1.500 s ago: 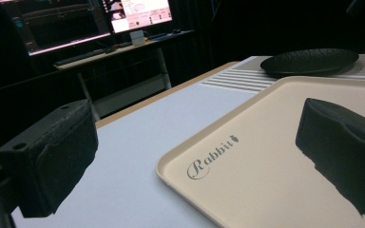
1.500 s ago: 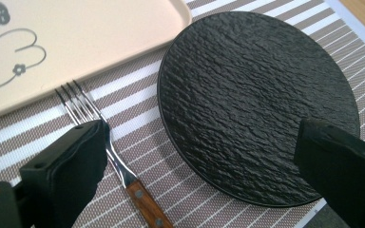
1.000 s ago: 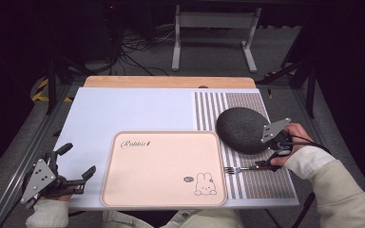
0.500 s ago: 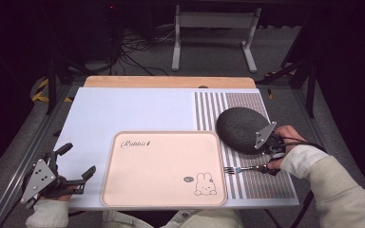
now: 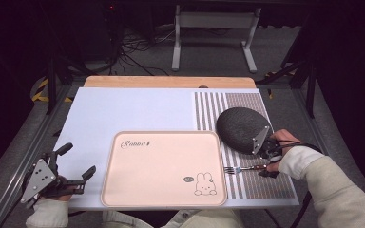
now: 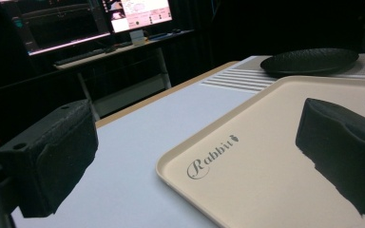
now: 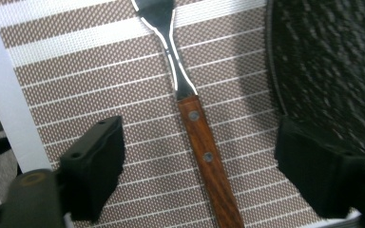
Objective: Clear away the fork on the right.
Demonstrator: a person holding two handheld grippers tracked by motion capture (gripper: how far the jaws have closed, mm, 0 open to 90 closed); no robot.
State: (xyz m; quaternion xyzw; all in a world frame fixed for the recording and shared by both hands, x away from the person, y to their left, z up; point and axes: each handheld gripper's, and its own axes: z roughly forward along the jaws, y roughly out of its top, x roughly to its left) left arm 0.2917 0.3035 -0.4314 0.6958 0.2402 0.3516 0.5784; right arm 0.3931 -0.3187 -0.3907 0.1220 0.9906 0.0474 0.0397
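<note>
A fork (image 7: 197,123) with a wooden handle and steel head lies on the striped brown placemat (image 7: 123,137). My right gripper (image 7: 202,164) hovers just over it, open, one jaw on each side of the handle, not touching. In the high view the fork (image 5: 240,168) lies right of the pink tray (image 5: 164,166), beside the dark oval plate (image 5: 240,128), with my right gripper (image 5: 266,164) over its handle. My left gripper (image 5: 71,166) stands open at the table's left front corner, facing the tray (image 6: 266,166).
The tray, printed "Rabbit", sits front and centre on the white table top (image 5: 123,111). The dark plate (image 6: 309,61) rests on the placemat (image 5: 266,185) at the right. A wooden strip (image 5: 171,81) runs along the far edge. Monitors (image 6: 85,19) glow beyond.
My right gripper has come down and toward the fork, from above the plate's edge to straddling the handle. The left gripper has stayed put.
</note>
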